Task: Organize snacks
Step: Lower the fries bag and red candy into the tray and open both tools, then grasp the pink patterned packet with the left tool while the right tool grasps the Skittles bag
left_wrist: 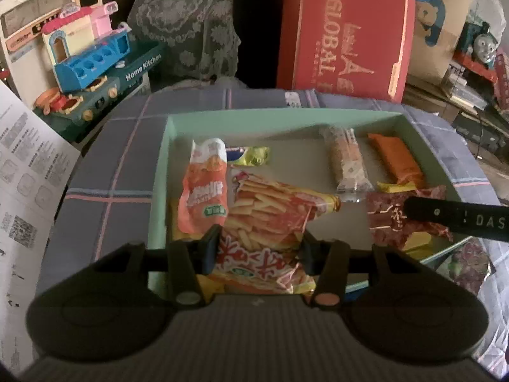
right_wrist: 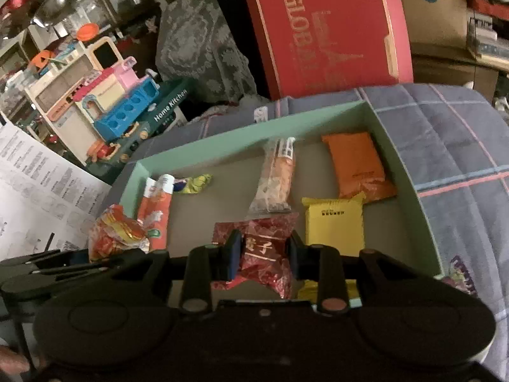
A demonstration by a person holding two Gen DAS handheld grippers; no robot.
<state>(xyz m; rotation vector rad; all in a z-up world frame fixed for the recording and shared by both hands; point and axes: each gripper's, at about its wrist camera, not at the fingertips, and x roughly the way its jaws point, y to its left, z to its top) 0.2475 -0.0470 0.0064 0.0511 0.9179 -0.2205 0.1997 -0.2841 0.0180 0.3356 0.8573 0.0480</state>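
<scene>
A shallow green box [left_wrist: 203, 117] [right_wrist: 410, 172] lies on a plaid cloth and holds several snack packets. My left gripper [left_wrist: 259, 248] is shut on a red-and-yellow fries bag [left_wrist: 270, 210] over the box's near left part; that bag shows at the left of the right wrist view [right_wrist: 117, 235]. My right gripper [right_wrist: 262, 261] is shut on a dark red patterned packet [right_wrist: 264, 254], also seen in the left wrist view [left_wrist: 391, 219], above the box floor. An orange-white packet [left_wrist: 203, 191], a clear biscuit pack [left_wrist: 348, 162] and an orange packet [left_wrist: 397, 159] lie inside.
A yellow packet [right_wrist: 334, 222] lies beside the held red one. A red "GLOBAL" carton [left_wrist: 343, 31] stands behind the box. A toy kitchen set [left_wrist: 95, 63] is at back left, a printed sheet [left_wrist: 22, 172] at left. Plaid cloth [right_wrist: 461, 146] surrounds the box.
</scene>
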